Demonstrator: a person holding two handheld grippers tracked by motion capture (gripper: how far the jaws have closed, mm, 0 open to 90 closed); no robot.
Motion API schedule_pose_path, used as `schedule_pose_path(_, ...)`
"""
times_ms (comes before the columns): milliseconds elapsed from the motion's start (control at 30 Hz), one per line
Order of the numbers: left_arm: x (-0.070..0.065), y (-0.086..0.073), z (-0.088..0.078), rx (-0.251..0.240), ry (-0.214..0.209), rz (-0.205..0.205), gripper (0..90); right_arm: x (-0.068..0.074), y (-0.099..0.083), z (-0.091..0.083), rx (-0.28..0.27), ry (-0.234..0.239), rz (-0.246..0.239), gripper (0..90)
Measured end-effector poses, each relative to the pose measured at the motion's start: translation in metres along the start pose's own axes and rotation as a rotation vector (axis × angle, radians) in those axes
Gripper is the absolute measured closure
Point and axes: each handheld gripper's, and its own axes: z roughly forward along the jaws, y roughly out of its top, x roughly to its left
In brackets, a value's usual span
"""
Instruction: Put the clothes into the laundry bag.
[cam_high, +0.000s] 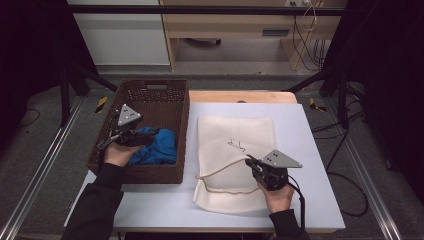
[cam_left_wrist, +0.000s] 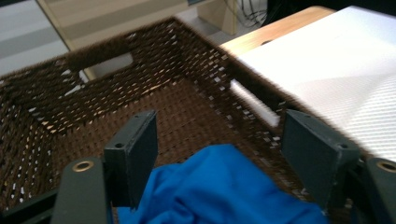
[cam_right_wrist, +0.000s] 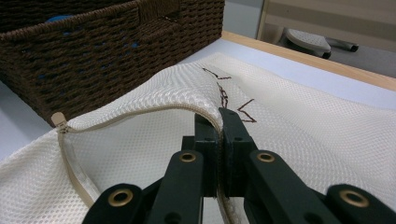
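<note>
A cream mesh laundry bag (cam_high: 235, 150) lies flat on the white table, its zipped mouth gaping toward the near left. My right gripper (cam_high: 251, 162) is shut on the upper edge of that mouth (cam_right_wrist: 205, 109) and lifts it a little. A blue cloth (cam_high: 156, 146) is bunched in the near part of a dark wicker basket (cam_high: 172, 90) at the table's left. My left gripper (cam_high: 146, 134) hangs open inside the basket, its jaws spread either side of the blue cloth (cam_left_wrist: 219, 186) without closing on it.
The basket's woven wall (cam_right_wrist: 93, 51) stands just left of the bag. Wooden furniture (cam_high: 240, 25) and cables (cam_high: 307, 35) are on the floor beyond the table's far edge. Metal rails run along both sides.
</note>
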Motion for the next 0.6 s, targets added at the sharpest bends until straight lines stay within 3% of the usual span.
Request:
schedule_pose_path(200, 0.007, -0.010, 0.023, 0.100, 0.028, 0.026, 23.1, -0.002, -0.001, 0.000, 0.003, -0.002, 0.007, 87.0)
schedule_pose_path(367, 0.009, -0.016, 0.036, 0.191, 0.010, -0.002, 20.8, -0.004, -0.003, 0.001, 0.010, 0.007, 0.006, 87.0)
schedule_pose_path(600, 0.007, -0.023, 0.050, 0.307, -0.021, -0.003, 19.1, -0.004, -0.003, 0.001, 0.017, 0.014, 0.009, 87.2)
